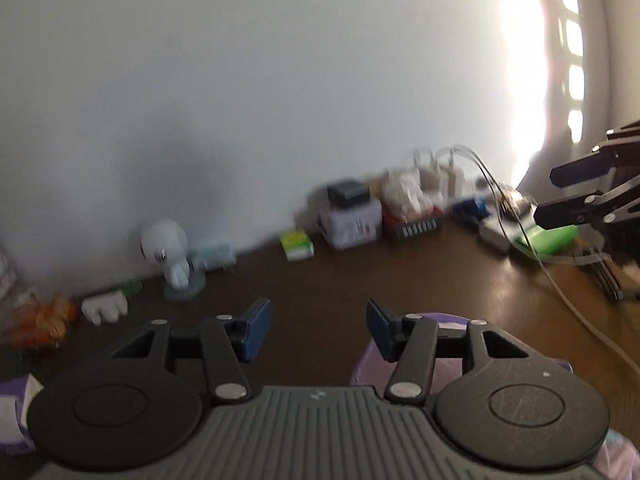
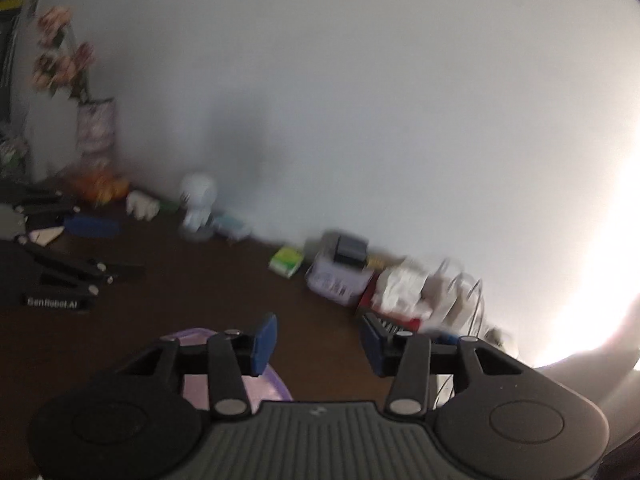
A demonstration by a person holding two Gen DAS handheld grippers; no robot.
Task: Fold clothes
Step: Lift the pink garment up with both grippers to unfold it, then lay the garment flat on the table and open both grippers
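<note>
both wrist views look low across the dark table [image 1: 320,272] toward the shared cluttered wall.

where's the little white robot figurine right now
The white figurine stands on the brown table against the wall, left of centre in both wrist views, beside the green-and-white box.

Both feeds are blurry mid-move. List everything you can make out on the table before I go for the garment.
garment: one, lilac, near table edge under the tongs
table: one, dark brown
white figurine: one, by the wall
green-white box: one, by the wall
pale box: one, dark block on top
cables: several, pale, far right
flowers: one bunch, pink, far left
left tongs: open, empty
right tongs: open, empty
</note>
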